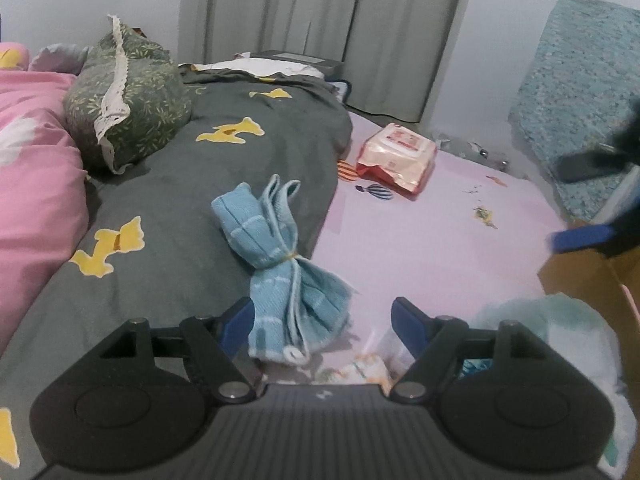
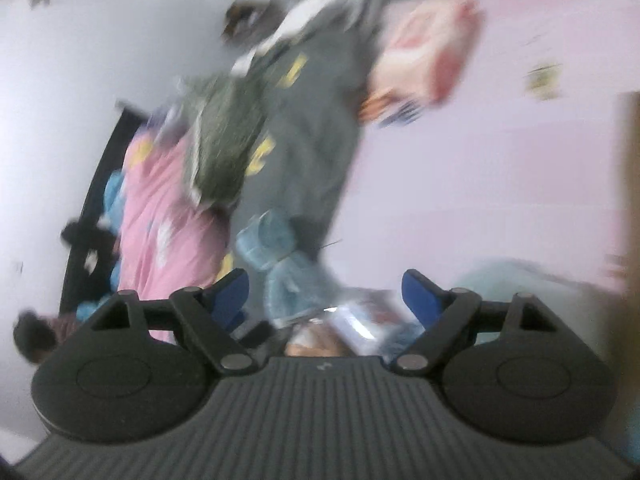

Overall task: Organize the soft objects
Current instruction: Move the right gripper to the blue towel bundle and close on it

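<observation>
Blue towel (image 1: 280,264) tied mid-length, fanned ends, left gripper (image 1: 324,320) and right gripper (image 2: 326,296) wide.

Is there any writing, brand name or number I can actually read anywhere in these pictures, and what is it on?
None can be read.
Pink and red packet on the bed: print on its top, too small and blurred to read.
Small pale mark on the left claw's black body: a logo, not letters.
The right claw's view is motion-blurred throughout.

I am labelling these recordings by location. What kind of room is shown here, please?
Most likely a bedroom: the view looks across a bed with a pink printed sheet, a grey quilt and a green pillow, with grey curtains behind.
</observation>
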